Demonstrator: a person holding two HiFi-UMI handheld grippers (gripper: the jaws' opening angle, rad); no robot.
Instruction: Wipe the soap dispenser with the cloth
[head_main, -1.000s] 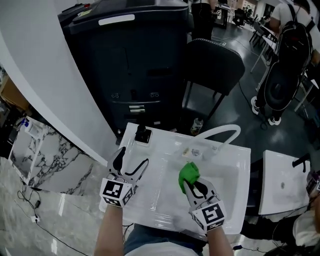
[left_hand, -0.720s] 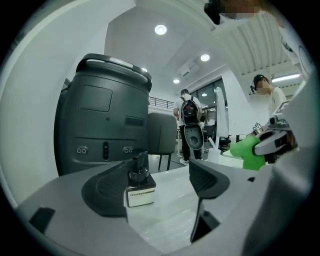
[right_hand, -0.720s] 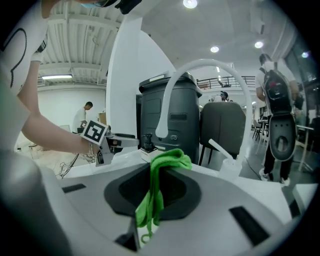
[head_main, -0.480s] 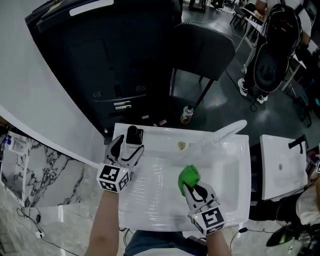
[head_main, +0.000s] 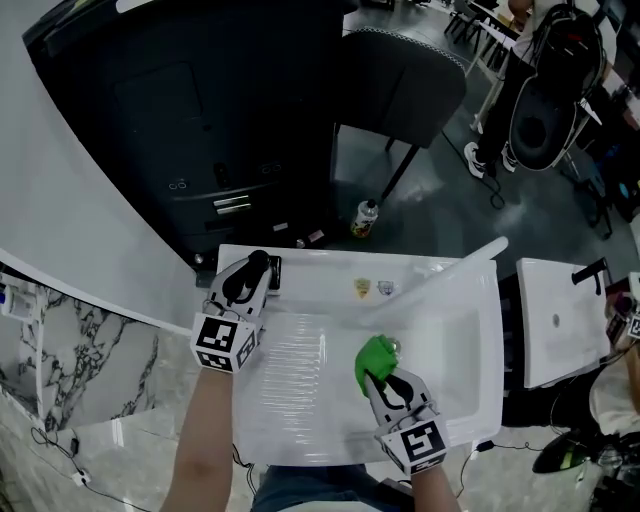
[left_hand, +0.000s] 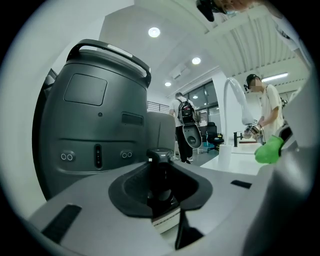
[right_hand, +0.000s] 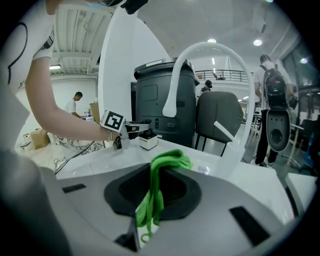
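The soap dispenser (head_main: 264, 267) has a white square base and a black pump, and it stands at the sink's back left corner. My left gripper (head_main: 250, 276) is closing its jaws round the pump, which fills the gap between them in the left gripper view (left_hand: 161, 172). Over the basin, my right gripper (head_main: 384, 379) is shut on a green cloth (head_main: 376, 353); a bunch sticks out past the fingertips and a fold hangs between the jaws (right_hand: 151, 200). From the right gripper view, the dispenser (right_hand: 148, 141) stands well beyond the cloth, to the left.
The white sink (head_main: 300, 345) has a tall arched faucet (head_main: 455, 265) at its back right. Two small items (head_main: 372, 289) lie on the back rim. A big dark machine (head_main: 200, 100) and a chair (head_main: 400, 80) stand behind, with a bottle (head_main: 366, 216) on the floor. Another sink (head_main: 560, 320) is at the right.
My left gripper has travelled forward to the back left corner and its wide jaws have drawn in round the dispenser's pump. The right gripper has sunk a little with the cloth.
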